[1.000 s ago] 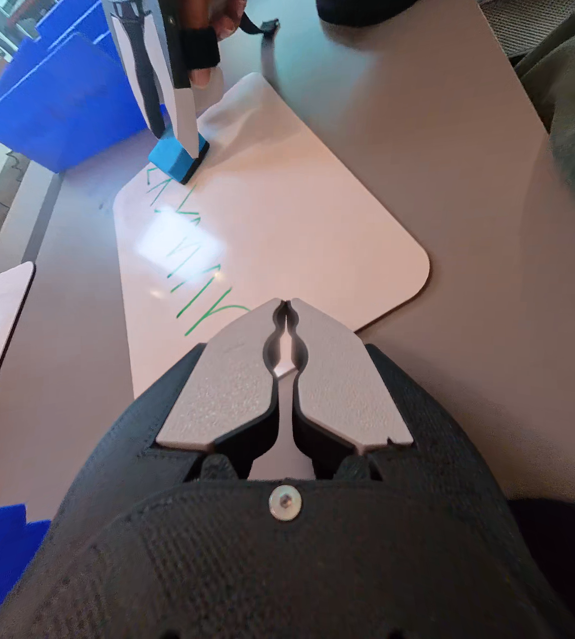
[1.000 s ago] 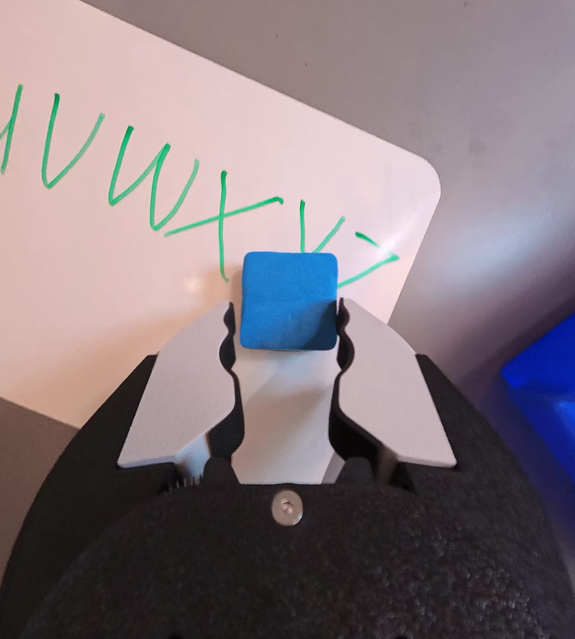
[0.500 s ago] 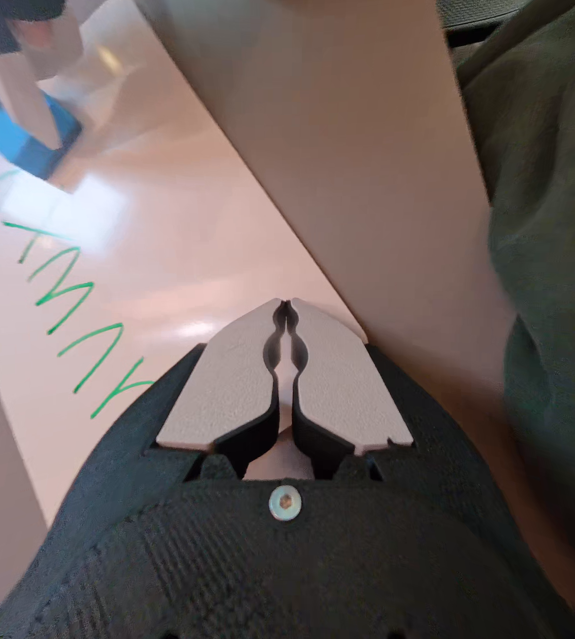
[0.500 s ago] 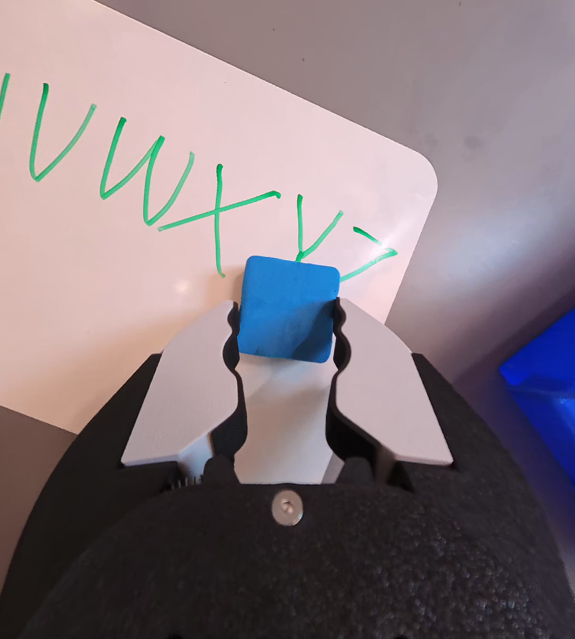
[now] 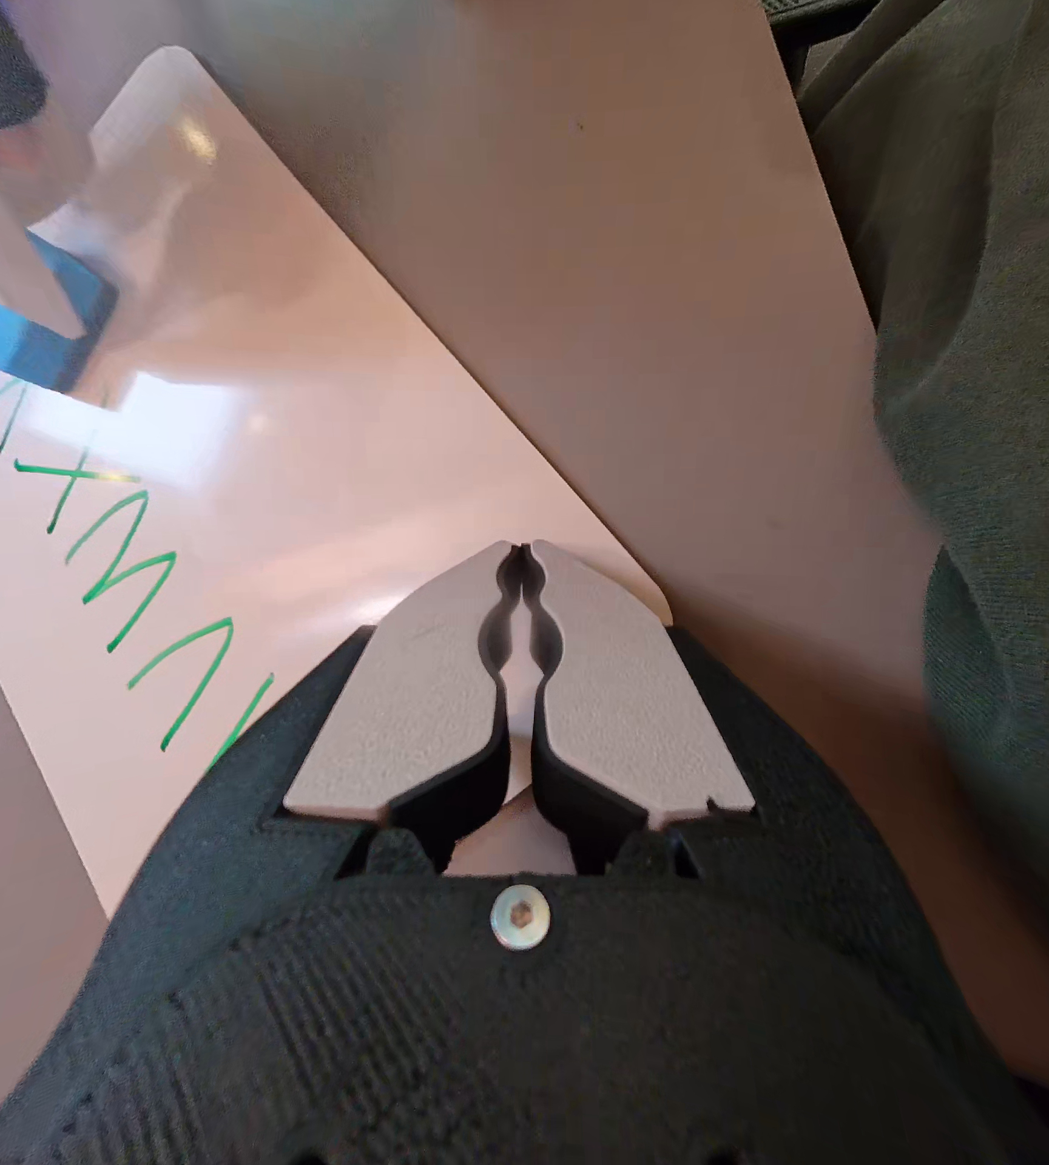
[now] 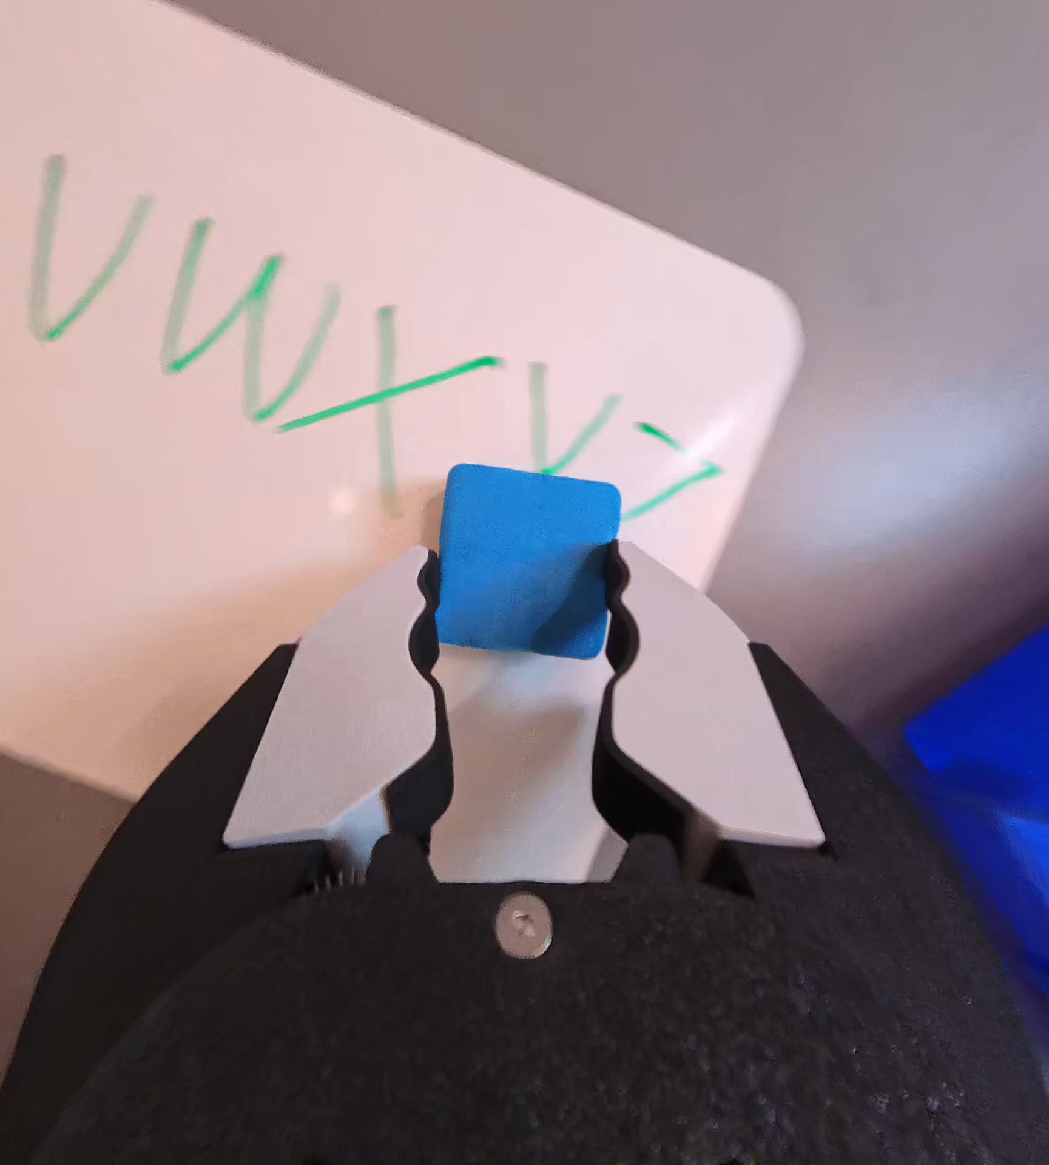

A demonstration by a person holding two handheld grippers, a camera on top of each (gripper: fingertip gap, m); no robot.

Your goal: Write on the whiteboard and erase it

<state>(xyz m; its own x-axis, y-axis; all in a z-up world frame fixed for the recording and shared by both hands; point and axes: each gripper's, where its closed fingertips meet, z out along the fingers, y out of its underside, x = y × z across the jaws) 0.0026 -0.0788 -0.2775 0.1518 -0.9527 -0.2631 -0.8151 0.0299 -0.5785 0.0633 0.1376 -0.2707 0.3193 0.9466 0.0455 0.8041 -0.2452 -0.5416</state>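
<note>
1. Whiteboard: a flat white rectangular whiteboard with rounded corners [image 6: 206, 567] lies on a smooth grey-brown tabletop [image 5: 603, 284].
2. Writing: a row of green marker strokes [image 6: 295, 378] runs across the board toward one rounded corner; in the left wrist view the same strokes [image 5: 131, 586] run along the board's left side. Part of the row is blurred in the right wrist view.
3. Right gripper [image 6: 523, 555]: two pale grey fingers on a black textured body. The fingers are clamped on a small blue foam block eraser with rounded corners [image 6: 525, 561]; the wavy black pads press its left and right faces.
4. Eraser position: the block sits over the board beside the last strokes of the row, near the rounded corner. In the left wrist view the same eraser [image 5: 24, 334] shows a dark underside lying at the board's surface, under the blurred right gripper at the upper left.
5. Left gripper [image 5: 521, 548]: its pale grey fingers [image 5: 427, 693] are together, tips meeting with nothing between them. It is above the near rounded corner of the board, well apart from the eraser.
6. Surroundings: a bright blue plastic bin [image 6: 1013, 756] stands beside the board at the right edge of the right wrist view; dark green cloth of a person's garment [image 5: 982, 378] fills the right side of the left wrist view.
</note>
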